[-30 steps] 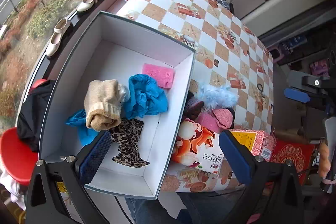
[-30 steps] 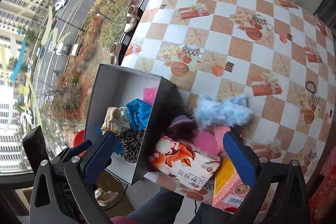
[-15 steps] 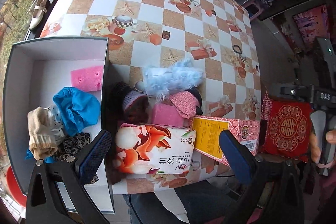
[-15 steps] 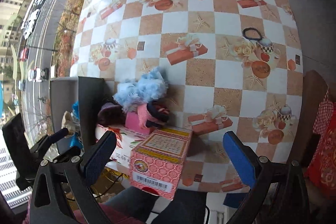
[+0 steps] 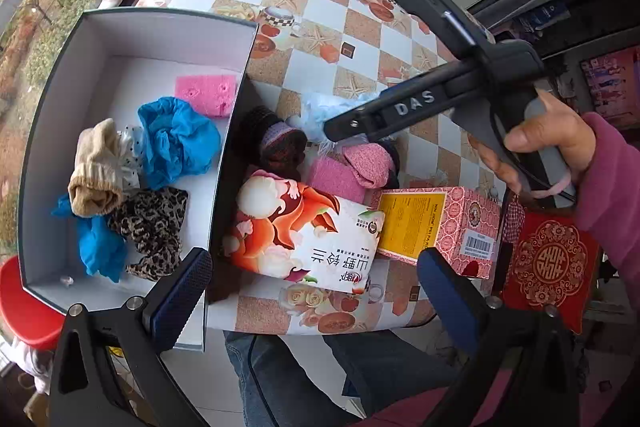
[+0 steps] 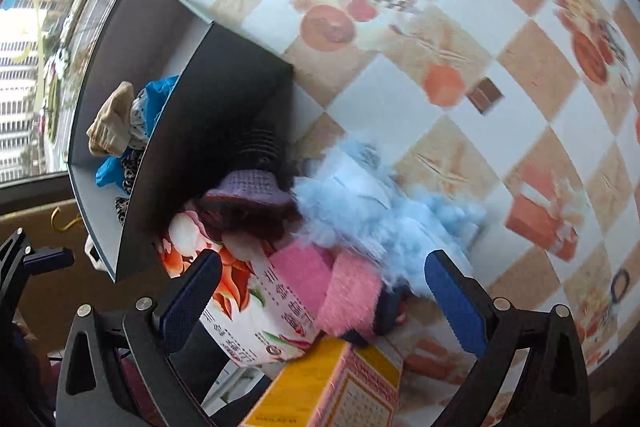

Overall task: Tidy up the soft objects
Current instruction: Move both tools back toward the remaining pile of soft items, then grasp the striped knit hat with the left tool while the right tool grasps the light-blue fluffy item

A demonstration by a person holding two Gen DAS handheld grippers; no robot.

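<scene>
Soft objects lay in two groups around the white box (image 5: 132, 39) on the table (image 5: 304, 7). Inside the box were a blue cloth (image 5: 178, 141), a beige sock (image 5: 94, 173), a leopard-print piece (image 5: 152, 223) and a pink sponge (image 5: 206, 95). Just outside the box's right wall, on the table, sat a fluffy light-blue piece (image 6: 384, 211), a pink sock (image 5: 368, 163), a second pink sponge (image 5: 334, 179) and a dark knitted sock with a lilac band (image 5: 276, 143), all touching in one heap, with a printed tissue pack (image 5: 304, 235) and a pink-and-yellow carton (image 5: 436, 223) lying against the heap's near side.

The right hand-held gripper (image 6: 320, 291) was low over that heap beside the box, fingers spread wide and empty, with the pink sock and sponge between them and the fluffy piece just beyond. The left hand-held gripper (image 5: 312, 279) was also wide open, holding nothing, above the near edge of the table with the tissue pack between its fingers.

Half a second before, the right hand-held gripper looked down on the whole table from well above; by now it had dropped close to the heap, and its body and the person's hand (image 5: 536, 143) had come across the left wrist view, over the fluffy piece. The left view had shifted little, with the box showing more fully.

The fluffy piece looked pale blue and feathery, blurred in the right wrist view; the pink sock was ribbed and folded over.
</scene>
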